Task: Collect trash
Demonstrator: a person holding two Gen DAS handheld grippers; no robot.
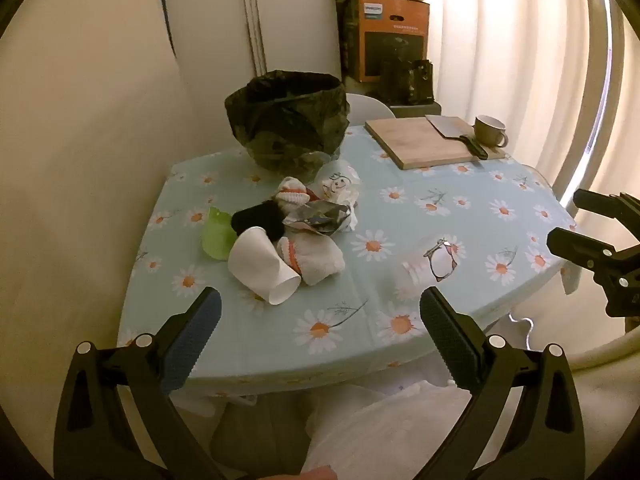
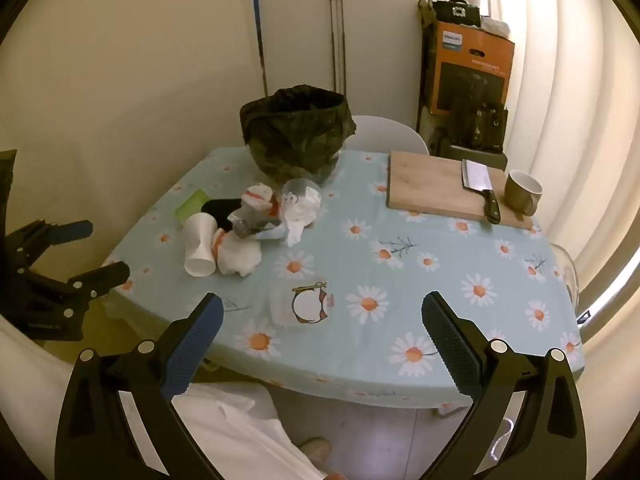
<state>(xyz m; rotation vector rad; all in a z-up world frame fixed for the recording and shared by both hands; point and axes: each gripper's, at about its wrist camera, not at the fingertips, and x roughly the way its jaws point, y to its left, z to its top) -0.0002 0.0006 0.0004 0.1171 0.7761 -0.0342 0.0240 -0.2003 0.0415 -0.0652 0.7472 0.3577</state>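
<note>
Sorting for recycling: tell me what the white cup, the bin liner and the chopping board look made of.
White cup: matte white, thick-walled, probably foam or paper; lying on its side.
Bin liner: thin dark plastic film, glossy and wrinkled, folded over the rim.
Chopping board: light wood with visible grain, unvarnished-looking; could be bamboo.

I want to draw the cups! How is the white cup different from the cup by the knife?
The white cup lies tipped on its side in the trash pile; the brown mug stands upright beside the cutting board. The white cup is plain with no handle; the brown mug has a handle. The white cup looks taller and narrower; the mug is squat. Both rest on the flowery table.
</note>
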